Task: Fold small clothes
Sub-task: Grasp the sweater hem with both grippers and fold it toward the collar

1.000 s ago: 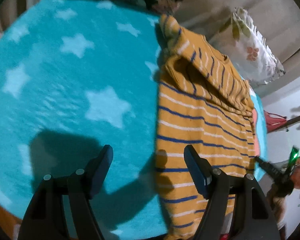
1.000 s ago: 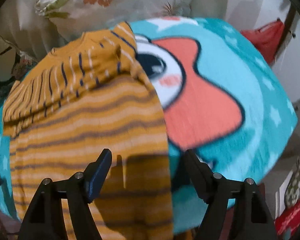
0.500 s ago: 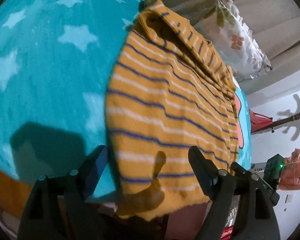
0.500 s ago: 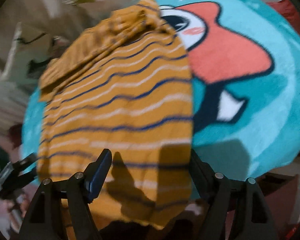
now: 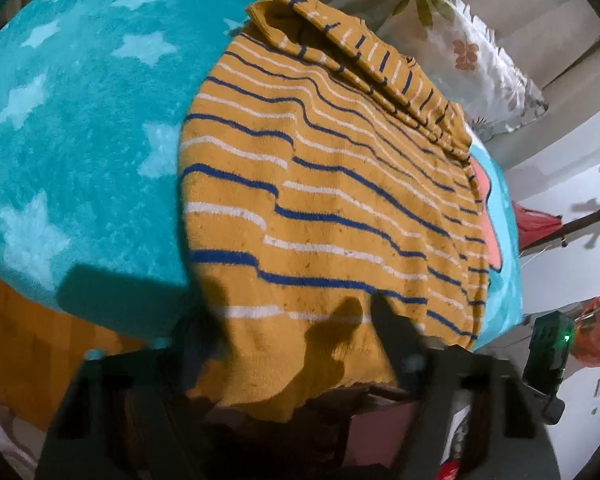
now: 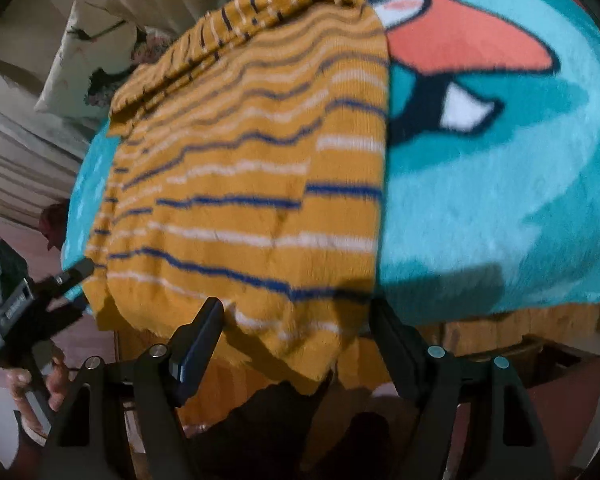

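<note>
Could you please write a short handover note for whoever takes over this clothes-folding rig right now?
Left gripper: at the hem's left corner, jaws just been closing with the hem between them; grip not confirmed.
Right gripper: open, straddling the hem's right corner, not gripping.
Striped sweater: lies flat on the teal blanket, sleeves tucked in near the collar, hem hanging over the near edge.
Done: sleeves folded in.
Left: probably grip both hem corners and fold the bottom up towards the collar.
</note>
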A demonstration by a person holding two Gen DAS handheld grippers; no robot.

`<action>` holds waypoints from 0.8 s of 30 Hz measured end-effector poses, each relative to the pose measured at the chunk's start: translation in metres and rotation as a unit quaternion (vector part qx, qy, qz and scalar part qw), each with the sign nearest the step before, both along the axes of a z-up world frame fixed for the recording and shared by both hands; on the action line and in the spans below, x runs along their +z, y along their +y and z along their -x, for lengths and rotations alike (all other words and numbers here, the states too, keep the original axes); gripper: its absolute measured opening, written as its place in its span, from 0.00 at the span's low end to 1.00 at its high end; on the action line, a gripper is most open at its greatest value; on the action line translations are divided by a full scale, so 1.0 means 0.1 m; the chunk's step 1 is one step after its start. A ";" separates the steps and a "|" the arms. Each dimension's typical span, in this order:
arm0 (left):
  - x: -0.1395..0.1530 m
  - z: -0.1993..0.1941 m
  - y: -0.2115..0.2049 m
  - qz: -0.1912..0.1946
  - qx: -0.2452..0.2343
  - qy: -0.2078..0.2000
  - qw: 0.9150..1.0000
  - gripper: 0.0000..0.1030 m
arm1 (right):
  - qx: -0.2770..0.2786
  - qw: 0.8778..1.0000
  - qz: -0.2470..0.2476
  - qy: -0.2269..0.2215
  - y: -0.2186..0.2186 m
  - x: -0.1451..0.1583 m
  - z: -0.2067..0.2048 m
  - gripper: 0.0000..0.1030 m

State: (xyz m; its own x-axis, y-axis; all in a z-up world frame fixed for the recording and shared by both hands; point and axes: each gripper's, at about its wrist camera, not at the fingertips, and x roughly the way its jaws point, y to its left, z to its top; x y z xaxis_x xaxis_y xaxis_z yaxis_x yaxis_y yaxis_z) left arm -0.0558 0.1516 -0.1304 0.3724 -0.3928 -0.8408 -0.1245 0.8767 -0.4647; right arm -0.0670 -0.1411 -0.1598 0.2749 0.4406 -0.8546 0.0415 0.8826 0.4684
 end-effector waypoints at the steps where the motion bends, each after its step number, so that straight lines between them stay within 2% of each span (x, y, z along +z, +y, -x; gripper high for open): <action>1: -0.01 -0.01 0.00 -0.008 0.000 0.005 1.000 0.31 | 0.002 1.000 -0.006 0.001 0.01 -0.03 0.00 0.76; 2: -0.02 -0.02 0.02 -0.009 0.004 0.013 1.000 0.21 | 0.003 1.000 -0.009 0.002 0.02 -0.06 -0.01 0.73; 3: -0.05 -0.02 0.05 -0.003 0.009 0.021 1.000 0.11 | 0.004 1.000 -0.011 0.003 0.01 -0.08 -0.02 0.64; 4: -0.06 -0.01 0.10 0.010 0.019 0.028 0.999 0.11 | 0.003 1.000 -0.017 0.006 0.00 -0.09 -0.02 0.56; 6: -0.03 0.05 0.20 0.029 0.044 0.031 0.998 0.10 | 0.005 0.999 -0.045 0.006 -0.03 -0.07 -0.01 0.22; 7: 0.03 0.09 0.22 0.034 0.050 0.026 0.998 0.09 | 0.008 0.999 -0.053 0.000 -0.04 -0.01 0.00 0.18; 9: 0.16 0.16 0.24 0.037 0.053 0.012 0.998 0.08 | 0.012 0.998 -0.059 -0.014 -0.07 0.14 0.05 0.14; 14: 0.56 0.23 0.22 0.042 0.059 -0.032 0.997 0.08 | 0.020 0.995 -0.081 -0.063 -0.13 0.62 0.04 0.13; 18: 0.74 0.12 0.19 0.051 0.056 -0.054 0.996 0.08 | 0.029 0.993 -0.080 -0.076 -0.09 0.79 -0.10 0.13; 21: 0.84 -0.11 0.18 0.061 0.047 -0.065 0.995 0.08 | 0.028 0.994 -0.075 -0.080 -0.02 0.89 -0.27 0.13; 24: 0.92 -0.55 0.20 0.076 0.036 -0.085 0.993 0.08 | 0.030 0.993 -0.066 -0.095 0.00 1.06 -0.49 0.13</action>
